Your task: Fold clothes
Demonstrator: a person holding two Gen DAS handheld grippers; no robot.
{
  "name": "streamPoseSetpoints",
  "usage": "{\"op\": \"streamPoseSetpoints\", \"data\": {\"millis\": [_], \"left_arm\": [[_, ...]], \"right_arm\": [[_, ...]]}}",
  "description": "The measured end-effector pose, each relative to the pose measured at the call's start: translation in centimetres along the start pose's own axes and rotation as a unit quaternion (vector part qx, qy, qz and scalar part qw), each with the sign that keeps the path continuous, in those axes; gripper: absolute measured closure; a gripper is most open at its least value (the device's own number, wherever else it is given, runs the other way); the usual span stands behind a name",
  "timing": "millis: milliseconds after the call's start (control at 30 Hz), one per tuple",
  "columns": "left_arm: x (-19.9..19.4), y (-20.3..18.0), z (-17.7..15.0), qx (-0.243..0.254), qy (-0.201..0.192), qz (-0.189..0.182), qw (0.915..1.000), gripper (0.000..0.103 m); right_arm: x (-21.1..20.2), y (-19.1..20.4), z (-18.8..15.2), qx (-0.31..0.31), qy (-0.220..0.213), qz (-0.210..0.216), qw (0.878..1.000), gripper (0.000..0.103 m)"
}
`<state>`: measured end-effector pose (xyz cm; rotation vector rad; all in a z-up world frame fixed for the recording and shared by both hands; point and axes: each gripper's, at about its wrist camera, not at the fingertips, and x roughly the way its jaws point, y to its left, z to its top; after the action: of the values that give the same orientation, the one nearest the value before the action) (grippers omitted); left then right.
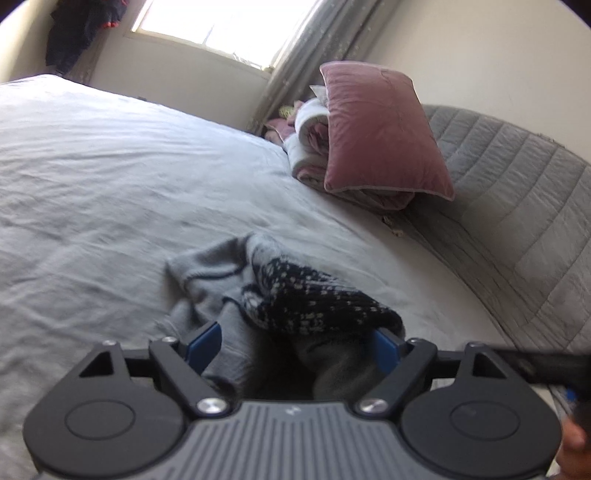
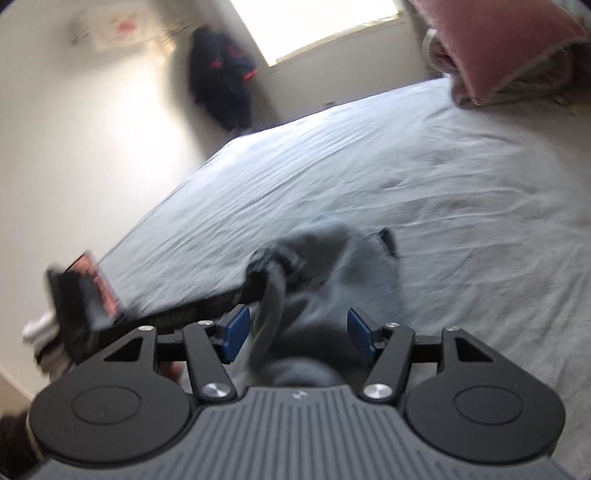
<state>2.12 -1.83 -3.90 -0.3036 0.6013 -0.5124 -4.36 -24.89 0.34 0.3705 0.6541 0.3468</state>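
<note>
1. Sweater [image 1: 258, 291]: we see a grey knit with a dark speckled panel, bunched in a loose heap on the bed [image 1: 110, 166], near the edge closest to us. It is not folded flat.
2. Left gripper [image 1: 295, 347]: its blue pads are spread wide, with sweater cloth lying between them; nothing is pinched.
3. Right gripper [image 2: 297, 334]: likewise spread, the grey heap [image 2: 351, 258] just ahead of it and partly between the pads. This view is blurred, so we cannot tell whether cloth touches them.
4. Handling: we judge the knit soft, limp and light. It will sag and drag on the sheet, not slide, and the thick bunch may slip from a shallow pinch.
5. Hold: we judge a single layer at a hem, cuff or shoulder seam better than the bulk; which edge is which is hidden in the heap.
6. Surroundings: a pink pillow [image 1: 384, 129] leans on rolled bedding [image 1: 310, 147] at the far corner, well apart; a quilted grey cover [image 1: 517, 206] flanks the bed; a dark garment [image 2: 221, 81] hangs by the window [image 1: 221, 22].
7. Obstacles: the sheet around the sweater is bare. The left gripper [image 2: 85, 295], seen from the right wrist view, sits close by.
</note>
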Motion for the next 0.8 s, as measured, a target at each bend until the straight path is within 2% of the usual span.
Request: {"op": "streamPoseSetpoints", "data": {"millis": [133,300,367,400,433,533,567,633,700,733,800], "left_arm": [[1.0,-0.3,-0.7,0.025,0.019,0.014,0.9994,0.018],[0.6,-0.2,-0.5,0.061,0.023,0.038,0.9971,0.017],[0.2,-0.1,-0.2,0.075,0.023,0.048,0.9958,0.016],[0.1,0.0,-0.1,0.083,0.022,0.052,0.9949,0.016],[0.1,0.2,-0.1,0.084,0.026,0.060,0.9943,0.016],[0.4,0.9,0.0,0.079,0.039,0.083,0.9927,0.017],[0.4,1.0,0.0,0.075,0.041,0.085,0.9927,0.021],[0.5,1.4,0.1,0.066,0.045,0.091,0.9927,0.036],[0.6,1.7,0.1,0.058,0.049,0.096,0.9925,0.055],[0.7,1.8,0.2,0.053,0.051,0.099,0.9924,0.060],[0.8,2.2,0.2,0.045,0.055,0.104,0.9921,0.082]], "right_arm": [[3.2,-2.7,0.1,0.035,0.025,-0.047,0.998,0.040],[6.1,-4.7,-0.9,0.073,0.063,-0.063,0.993,0.040],[6.6,-4.7,-1.2,0.073,0.070,-0.066,0.993,0.050],[6.7,-4.7,-1.4,0.071,0.071,-0.066,0.993,0.069],[6.8,-4.7,-1.4,0.069,0.071,-0.066,0.993,0.081],[6.0,-4.6,-1.1,0.069,0.056,-0.073,0.993,0.091],[5.5,-4.6,-0.9,0.071,0.050,-0.075,0.993,0.091],[4.8,-4.5,-0.7,0.069,0.040,-0.077,0.994,0.092],[4.3,-4.1,-0.6,0.058,0.032,-0.081,0.995,0.093],[4.2,-3.9,-0.5,0.053,0.028,-0.083,0.995,0.093],[4.0,-3.5,-0.5,0.045,0.021,-0.089,0.995,0.093]]}}
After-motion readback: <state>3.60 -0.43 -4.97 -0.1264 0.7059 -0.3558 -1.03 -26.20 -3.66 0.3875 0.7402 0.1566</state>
